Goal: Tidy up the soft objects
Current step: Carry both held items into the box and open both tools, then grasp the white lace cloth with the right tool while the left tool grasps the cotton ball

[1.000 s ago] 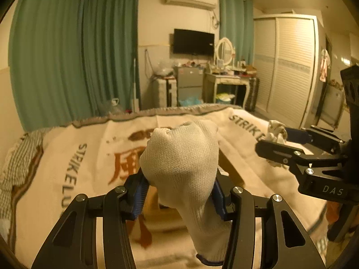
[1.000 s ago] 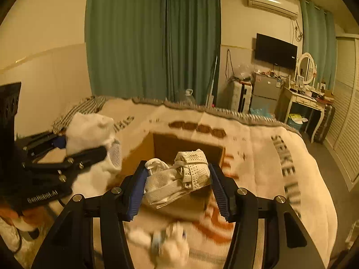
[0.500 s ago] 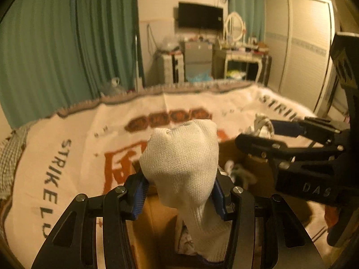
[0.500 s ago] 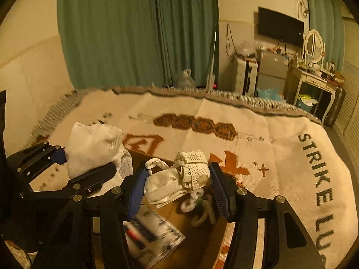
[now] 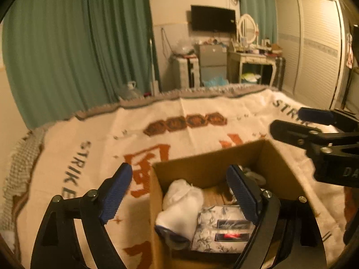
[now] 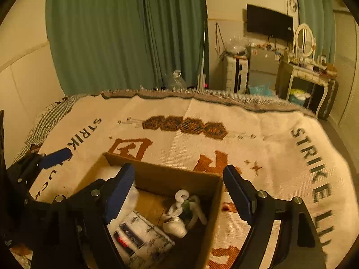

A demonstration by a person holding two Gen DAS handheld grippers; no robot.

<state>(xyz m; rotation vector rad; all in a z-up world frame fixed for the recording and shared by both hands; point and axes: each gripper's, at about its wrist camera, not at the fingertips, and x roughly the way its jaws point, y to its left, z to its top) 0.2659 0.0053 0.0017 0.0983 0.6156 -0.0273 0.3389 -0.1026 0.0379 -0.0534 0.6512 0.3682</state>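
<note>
Left gripper (image 5: 177,192): blue-padded fingers spread wide, nothing between them, held above the open box; its left finger is over the blanket, its right finger over the box interior
Right gripper (image 6: 179,192): fingers likewise spread wide with nothing in them, over the same box; in the left wrist view it shows at 3 o'clock, beyond the box's right corner
Cardboard box (image 5: 208,164): open-topped, brown, sitting on the blanket; fills the 5 to 6 o'clock part of the left wrist view, 6 o'clock in the right wrist view (image 6: 170,172)
White sock (image 5: 181,206): bundled, dark cuff at its lower end, lying inside the box against the left wall, touching the floral pack
Floral pack (image 5: 222,231): soft white packet with a leaf print and dark labels, flat on the box floor at 5 o'clock; seen again in the right wrist view (image 6: 141,237) at 7 o'clock
White mesh item (image 6: 179,215): crumpled, with loops, on the box floor to the right of the floral pack
Blanket (image 6: 269,130): cream, orange motifs and dark "STRIKE" lettering, spread over the bed under the box
Curtains (image 6: 125,33): green, at 11 to 12 o'clock behind the bed
</note>
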